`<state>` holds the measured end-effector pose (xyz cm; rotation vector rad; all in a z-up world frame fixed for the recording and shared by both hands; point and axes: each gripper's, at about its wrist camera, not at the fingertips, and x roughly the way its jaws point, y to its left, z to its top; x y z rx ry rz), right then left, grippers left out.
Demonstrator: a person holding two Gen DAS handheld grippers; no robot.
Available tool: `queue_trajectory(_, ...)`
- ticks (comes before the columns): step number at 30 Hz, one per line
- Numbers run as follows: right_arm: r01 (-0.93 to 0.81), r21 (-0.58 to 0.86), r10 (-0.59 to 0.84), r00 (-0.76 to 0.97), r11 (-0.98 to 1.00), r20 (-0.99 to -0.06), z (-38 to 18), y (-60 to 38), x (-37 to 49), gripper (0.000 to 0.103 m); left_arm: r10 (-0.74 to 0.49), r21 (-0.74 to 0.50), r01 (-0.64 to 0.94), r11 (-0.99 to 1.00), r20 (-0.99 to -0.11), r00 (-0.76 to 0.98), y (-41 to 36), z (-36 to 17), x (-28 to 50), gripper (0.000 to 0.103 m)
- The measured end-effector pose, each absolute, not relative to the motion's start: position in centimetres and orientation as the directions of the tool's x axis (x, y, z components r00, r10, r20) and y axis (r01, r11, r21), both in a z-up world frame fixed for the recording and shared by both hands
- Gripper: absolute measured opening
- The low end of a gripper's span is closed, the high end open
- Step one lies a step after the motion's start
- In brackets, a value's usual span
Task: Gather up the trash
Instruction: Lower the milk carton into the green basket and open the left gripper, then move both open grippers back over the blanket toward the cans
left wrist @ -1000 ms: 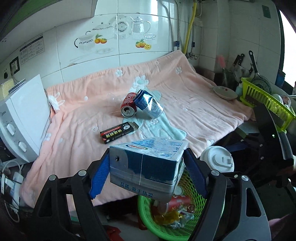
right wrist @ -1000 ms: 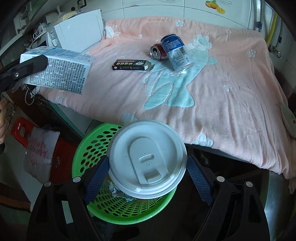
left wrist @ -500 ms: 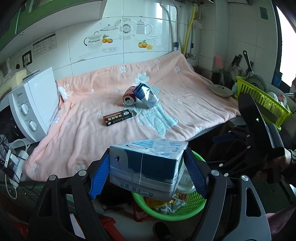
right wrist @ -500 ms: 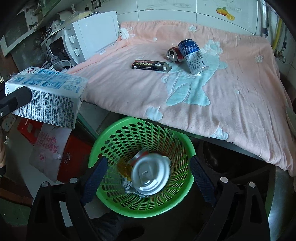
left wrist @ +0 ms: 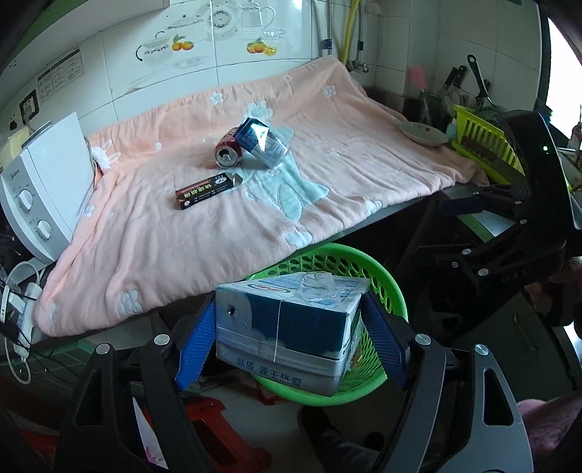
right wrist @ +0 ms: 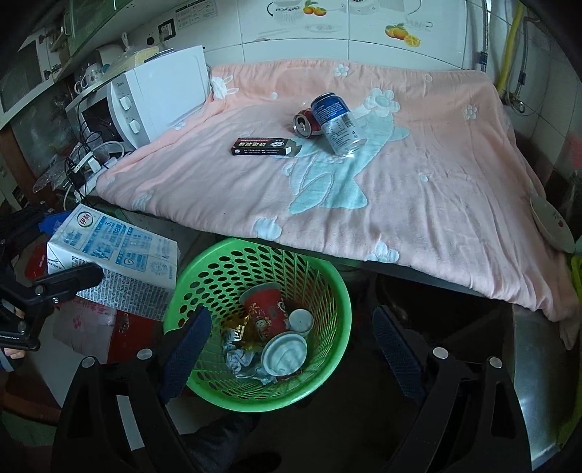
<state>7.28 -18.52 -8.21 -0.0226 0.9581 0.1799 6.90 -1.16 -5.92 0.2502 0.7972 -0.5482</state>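
left tongs (left wrist: 289, 327): pinching milk carton (left wrist: 287, 324) by its side faces, beside green basket (right wrist: 203, 276) rim.
right tongs (right wrist: 291, 349): spread, empty, above basket.
handling: likely light, crushable; grip flat sides.

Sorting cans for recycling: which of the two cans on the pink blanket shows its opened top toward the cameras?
The small red can, lying with its pull-tab end facing the cameras. The larger blue can beside it is dented and shows its printed side instead.

Home kitchen: microwave (right wrist: 160, 94), tiled wall (left wrist: 254, 32), dish rack (left wrist: 483, 145).
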Motion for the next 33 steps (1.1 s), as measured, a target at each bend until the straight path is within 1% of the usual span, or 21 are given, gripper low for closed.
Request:
queue_trajectory(3,-0.143,0.064,0.135,0.566,0.988,-0.813,-8.1,-19.0,6.9,0.088,-0.352,0.025,0.558,0.829,-0.752,0.557,-1.9,-6.3,7.0,0.076)
queue_trajectory(8,-0.124,0.061,0.121,0.57,0.99,-0.812,-8.1,-19.4,6.7,0.088,-0.334,0.016,0.559,0.829,-0.787,0.518,-2.5,-7.1,7.4,0.076)
queue_trajectory(14,-0.11,0.055,0.109,0.573,0.992,-0.812,-8.1,-19.5,6.8,0.088,-0.319,0.022,0.567,0.823,-0.809,0.495,-3.0,-7.6,7.5,0.078)
queue_trajectory(16,-0.109,0.05,0.105,0.576,0.993,-0.81,-8.0,-19.4,6.7,0.088,-0.321,0.018,0.567,0.823,-0.81,0.491,-2.9,-7.6,7.5,0.078)
queue_trajectory(19,-0.111,0.044,0.101,0.58,0.993,-0.808,-7.9,-19.2,6.7,0.088,-0.321,0.014,0.564,0.826,-0.811,0.489,-2.9,-7.5,7.6,0.085)
queue_trajectory(27,-0.109,0.045,0.101,0.59,0.993,-0.801,-7.6,-19.2,6.8,0.089,-0.319,0.014,0.552,0.834,-0.804,0.502,-2.5,-7.1,7.6,0.085)
queue_trajectory(30,-0.109,0.044,0.1,0.593,0.993,-0.799,-7.4,-19.2,6.9,0.09,-0.319,0.009,0.54,0.841,-0.799,0.51,-2.2,-6.9,7.8,0.088)
queue_trajectory(33,-0.112,0.04,0.099,0.594,0.993,-0.799,-7.4,-19.1,7.0,0.09,-0.315,0.009,0.531,0.847,-0.797,0.516,-1.9,-6.8,8.0,0.089)
